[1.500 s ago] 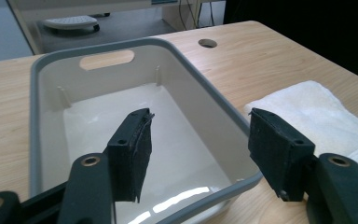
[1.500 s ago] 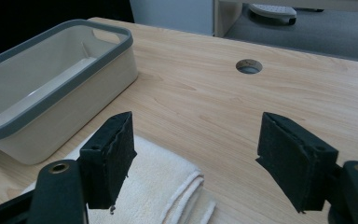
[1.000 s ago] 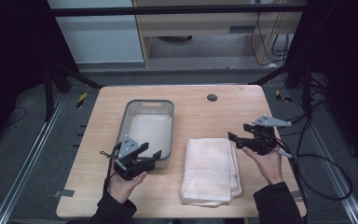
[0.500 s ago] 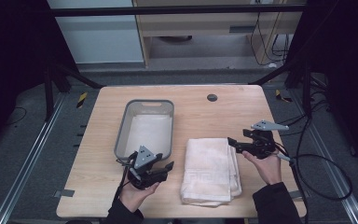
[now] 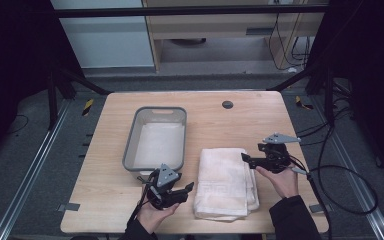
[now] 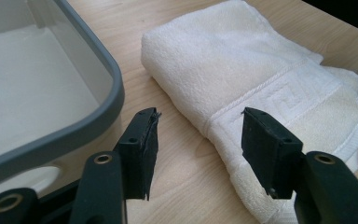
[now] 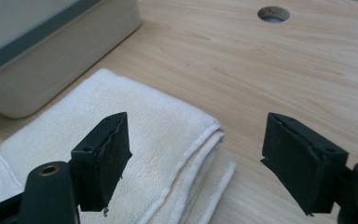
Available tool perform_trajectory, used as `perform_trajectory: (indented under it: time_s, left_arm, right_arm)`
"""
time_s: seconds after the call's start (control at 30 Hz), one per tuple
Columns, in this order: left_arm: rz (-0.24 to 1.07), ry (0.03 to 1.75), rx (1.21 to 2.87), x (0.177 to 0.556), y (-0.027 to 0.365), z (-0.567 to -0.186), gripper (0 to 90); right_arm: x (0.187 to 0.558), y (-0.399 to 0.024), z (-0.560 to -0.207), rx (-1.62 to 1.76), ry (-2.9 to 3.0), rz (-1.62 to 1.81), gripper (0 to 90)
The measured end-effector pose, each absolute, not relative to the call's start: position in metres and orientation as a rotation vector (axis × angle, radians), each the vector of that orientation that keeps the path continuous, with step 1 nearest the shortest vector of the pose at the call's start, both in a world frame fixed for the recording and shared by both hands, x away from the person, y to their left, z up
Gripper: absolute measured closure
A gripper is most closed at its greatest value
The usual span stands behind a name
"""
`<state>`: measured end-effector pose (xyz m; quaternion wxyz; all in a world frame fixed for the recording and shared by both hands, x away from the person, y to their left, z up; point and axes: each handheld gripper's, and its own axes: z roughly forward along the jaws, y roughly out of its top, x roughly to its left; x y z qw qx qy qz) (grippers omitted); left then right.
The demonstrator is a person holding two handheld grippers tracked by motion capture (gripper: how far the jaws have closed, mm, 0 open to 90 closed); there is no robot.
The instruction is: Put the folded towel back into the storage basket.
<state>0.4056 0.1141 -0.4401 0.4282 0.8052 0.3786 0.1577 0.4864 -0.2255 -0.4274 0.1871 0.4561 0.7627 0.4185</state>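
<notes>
A folded white towel (image 5: 225, 182) lies on the wooden table (image 5: 105, 150), right of a grey-rimmed plastic bin (image 5: 160, 108). My left gripper (image 5: 186, 191) is low at the towel's left edge, near the bin's front corner. Its jaws (image 6: 199, 114) are open and have just been opening a little; they straddle the towel's (image 6: 261, 60) folded edge without touching it. My right gripper (image 5: 245, 160) hovers at the towel's right side. Its jaws (image 7: 196, 119) are wide open, have just been opening, and sit above the towel's (image 7: 158, 116) far corner with nothing between them.
The bin (image 6: 107, 79) holds only a pale lining and stands close to the left jaw. A round cable hole (image 5: 227, 104) is in the table's far side. Bare wood lies right of the towel. Cables trail off the table's right edge.
My left gripper has moved right and down, from in front of the bin to the towel's left edge. My right gripper has sunk slightly toward the towel.
</notes>
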Motion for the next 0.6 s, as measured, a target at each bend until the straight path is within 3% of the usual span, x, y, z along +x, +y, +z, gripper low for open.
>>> perform_trajectory:
  time_s: [0.6]
  left_arm:
    - [0.36, 0.948, 2.06, 0.41, 0.091, -0.463, 36.6]
  right_arm:
    - [0.493, -0.216, -0.457, 1.337, 2.201, 1.116, 21.9]
